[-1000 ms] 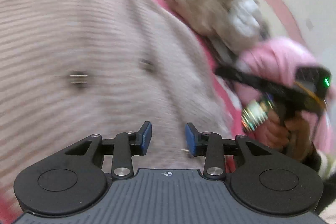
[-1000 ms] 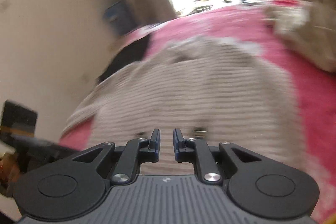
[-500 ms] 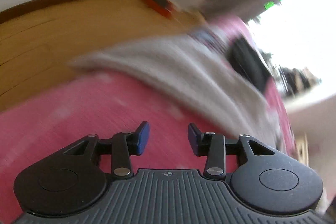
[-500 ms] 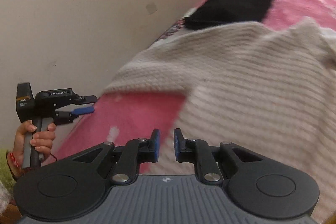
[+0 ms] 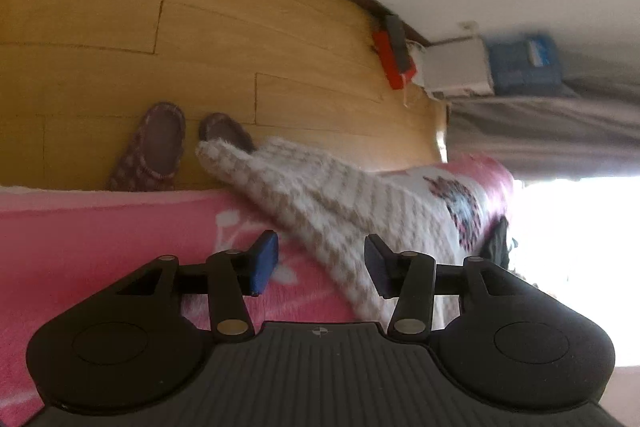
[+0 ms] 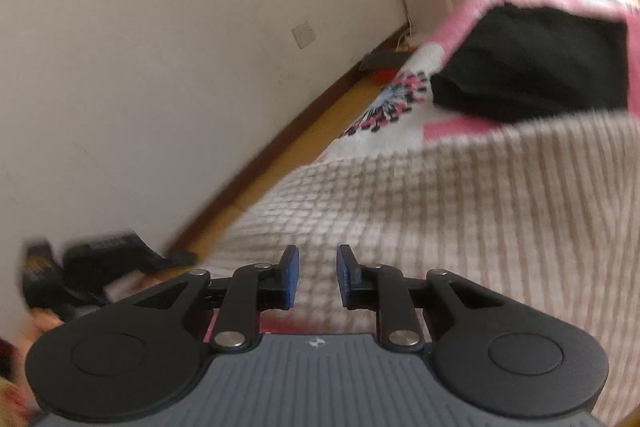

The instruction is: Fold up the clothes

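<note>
Two grippers are showing, one in each wrist view, and we are seeing nothing clamped in either. The left gripper (image 5: 318,263) is hovering over the edge of the bed (image 5: 100,239), its jaws standing apart and having just been opening, with the knitted sweater's sleeve (image 5: 320,203) running beneath the gap but not pinched. That sleeve is hanging past the bed's edge toward the wooden floor (image 5: 120,27), its cuff lying over one of two slippers (image 5: 156,147). The right gripper (image 6: 317,277) is hanging above the sweater (image 6: 460,227), its jaws narrowly apart and having just been opening, empty. The sweater is lying spread across the pink bed cover, near the edge that faces the wall (image 6: 160,67), and a black garment (image 6: 532,67) is resting beyond it.
</note>
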`<control>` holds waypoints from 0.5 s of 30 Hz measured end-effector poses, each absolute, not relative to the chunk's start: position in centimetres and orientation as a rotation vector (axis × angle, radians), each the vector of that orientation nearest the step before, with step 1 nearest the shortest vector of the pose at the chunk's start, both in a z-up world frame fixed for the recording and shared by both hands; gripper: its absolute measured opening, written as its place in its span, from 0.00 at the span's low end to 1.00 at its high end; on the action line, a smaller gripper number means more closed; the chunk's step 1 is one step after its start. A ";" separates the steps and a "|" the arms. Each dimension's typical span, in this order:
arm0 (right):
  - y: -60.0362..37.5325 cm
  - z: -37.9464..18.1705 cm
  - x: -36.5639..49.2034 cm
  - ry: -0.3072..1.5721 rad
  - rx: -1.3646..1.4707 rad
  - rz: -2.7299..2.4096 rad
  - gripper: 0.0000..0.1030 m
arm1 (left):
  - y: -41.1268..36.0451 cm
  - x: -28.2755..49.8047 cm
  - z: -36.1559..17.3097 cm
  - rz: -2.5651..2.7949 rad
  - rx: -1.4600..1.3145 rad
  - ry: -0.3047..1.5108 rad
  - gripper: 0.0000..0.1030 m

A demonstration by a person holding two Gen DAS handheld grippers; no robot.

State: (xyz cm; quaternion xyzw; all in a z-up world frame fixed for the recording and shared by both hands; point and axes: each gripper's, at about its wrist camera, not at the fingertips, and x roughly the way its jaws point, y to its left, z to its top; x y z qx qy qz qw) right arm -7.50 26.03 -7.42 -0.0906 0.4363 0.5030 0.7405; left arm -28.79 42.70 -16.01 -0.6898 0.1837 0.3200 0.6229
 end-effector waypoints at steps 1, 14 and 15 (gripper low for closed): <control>26.6 -7.9 -7.8 0.936 -0.243 1.092 0.22 | 42.9 -28.6 -16.3 0.745 -1.588 0.422 0.46; 24.3 -8.8 -5.0 1.069 -0.085 1.039 0.20 | 41.4 -26.8 -9.5 0.730 -1.237 0.262 0.08; 23.3 -8.3 -4.2 1.080 -0.044 1.035 0.21 | 40.8 -26.5 -7.8 0.696 -1.185 0.237 0.08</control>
